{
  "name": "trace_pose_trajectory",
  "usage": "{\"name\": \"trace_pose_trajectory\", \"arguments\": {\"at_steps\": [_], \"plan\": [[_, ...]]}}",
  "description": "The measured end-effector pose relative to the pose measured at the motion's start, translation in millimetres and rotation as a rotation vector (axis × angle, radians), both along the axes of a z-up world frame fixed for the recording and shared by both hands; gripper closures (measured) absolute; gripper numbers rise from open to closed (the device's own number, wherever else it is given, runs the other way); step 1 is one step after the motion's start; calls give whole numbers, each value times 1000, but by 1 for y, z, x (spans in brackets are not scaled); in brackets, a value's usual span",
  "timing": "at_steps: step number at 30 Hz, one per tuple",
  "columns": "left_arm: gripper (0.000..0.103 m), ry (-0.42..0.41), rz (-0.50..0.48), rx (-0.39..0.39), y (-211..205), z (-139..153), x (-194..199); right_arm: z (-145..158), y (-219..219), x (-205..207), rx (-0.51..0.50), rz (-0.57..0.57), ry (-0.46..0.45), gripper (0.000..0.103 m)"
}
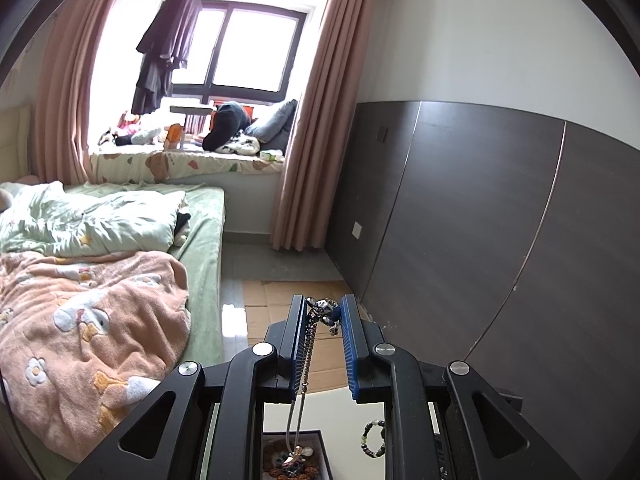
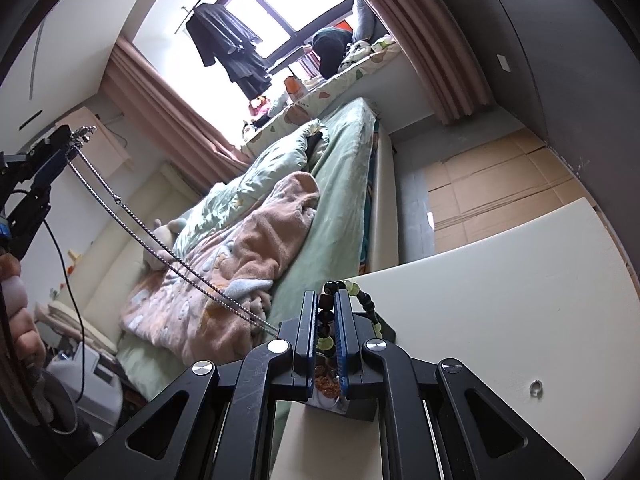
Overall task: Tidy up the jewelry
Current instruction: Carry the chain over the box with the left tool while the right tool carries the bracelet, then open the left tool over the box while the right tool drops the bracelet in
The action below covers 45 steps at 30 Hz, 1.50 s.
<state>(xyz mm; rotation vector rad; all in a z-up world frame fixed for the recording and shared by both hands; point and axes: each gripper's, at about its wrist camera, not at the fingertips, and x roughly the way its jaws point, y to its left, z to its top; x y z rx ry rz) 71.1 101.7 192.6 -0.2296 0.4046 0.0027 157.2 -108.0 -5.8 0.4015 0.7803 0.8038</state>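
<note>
Bedroom: we worked at a cream tabletop beside the bed | dark box held jewelry | left claw clamped a necklace above it | right claw clamped a bead bracelet.

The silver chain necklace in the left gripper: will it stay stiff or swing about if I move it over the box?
Probably floppy: the silver chain necklace hangs limp from the left gripper in two thin strands. Its pendant end, dangling at the box, would likely swing. Fine links may snag.
</note>
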Motion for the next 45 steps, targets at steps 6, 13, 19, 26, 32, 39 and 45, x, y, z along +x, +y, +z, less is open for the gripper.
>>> {"name": "trace_pose_trajectory", "arguments": {"at_steps": [6,13,19,26,32,39,45], "plan": [[85,61,7,-42,2,-43,13,1,-6,-4,6,-11,1,93],[31,186,38,-220,11,-124,20,-3,-9,-9,3,-26,16,93],[27,203,107,-329,28,-176,7,-11,-1,-14,11,-23,28,93],[27,272,141,-360,44,-201,-5,-17,20,-19,2,-2,5,93],[27,281,134,-306,41,-198,-12,-21,38,-20,8,16,-15,93],[19,295,194,-294,52,-204,-13,-28,68,-14,51,63,7,93],[10,289,201,-299,50,-206,-12,-45,71,-10,-28,70,89,39]]}}
